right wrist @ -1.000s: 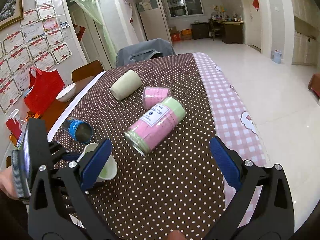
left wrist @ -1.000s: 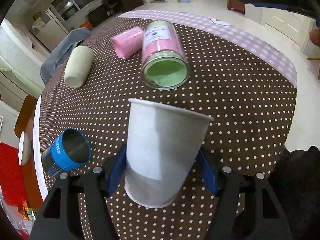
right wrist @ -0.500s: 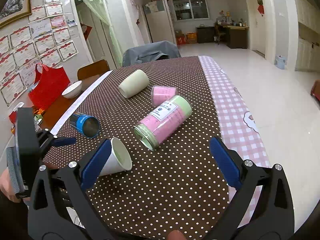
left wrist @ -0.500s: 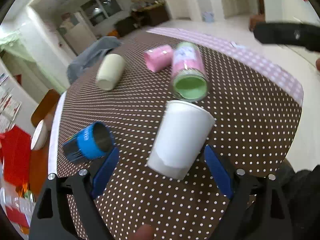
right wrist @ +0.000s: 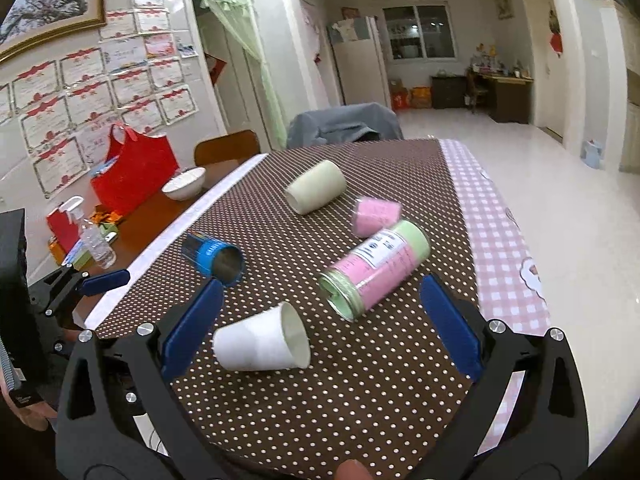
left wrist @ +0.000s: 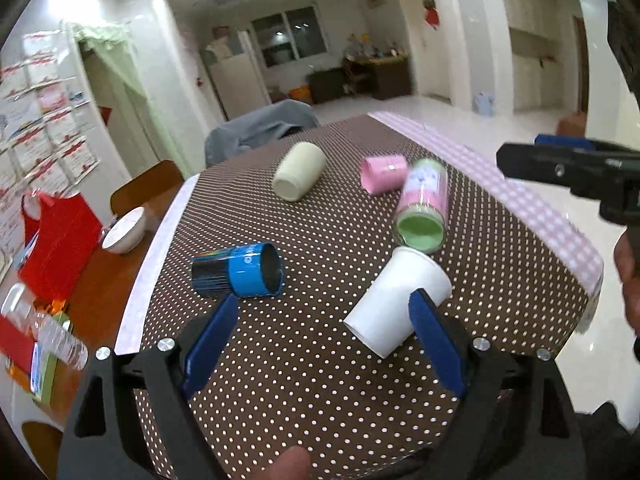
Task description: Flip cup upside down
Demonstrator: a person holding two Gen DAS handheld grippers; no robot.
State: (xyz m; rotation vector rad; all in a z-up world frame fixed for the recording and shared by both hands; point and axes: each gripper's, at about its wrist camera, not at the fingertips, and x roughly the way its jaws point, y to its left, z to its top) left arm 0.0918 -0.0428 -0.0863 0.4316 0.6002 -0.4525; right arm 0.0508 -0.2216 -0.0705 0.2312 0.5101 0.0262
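A white paper cup (left wrist: 396, 300) lies on its side on the dotted brown tablecloth, its mouth toward the jar; it also shows in the right wrist view (right wrist: 262, 345). My left gripper (left wrist: 326, 344) is open and empty, drawn back from the cup, whose base lies by the right finger. My right gripper (right wrist: 320, 326) is open and empty, hovering above the table with the cup low between its fingers.
A pink-and-green jar (left wrist: 424, 204), a pink cup (left wrist: 384, 174), a cream cup (left wrist: 300, 170) and a blue can (left wrist: 240, 270) lie on their sides. The table edge (left wrist: 576, 248) is at the right. A red bag (right wrist: 134, 170) and bowl (right wrist: 184, 184) stand at the left.
My left gripper opened, let go of the white cup and pulled back and up. The cup tipped from upright in the jaws onto its side on the cloth.
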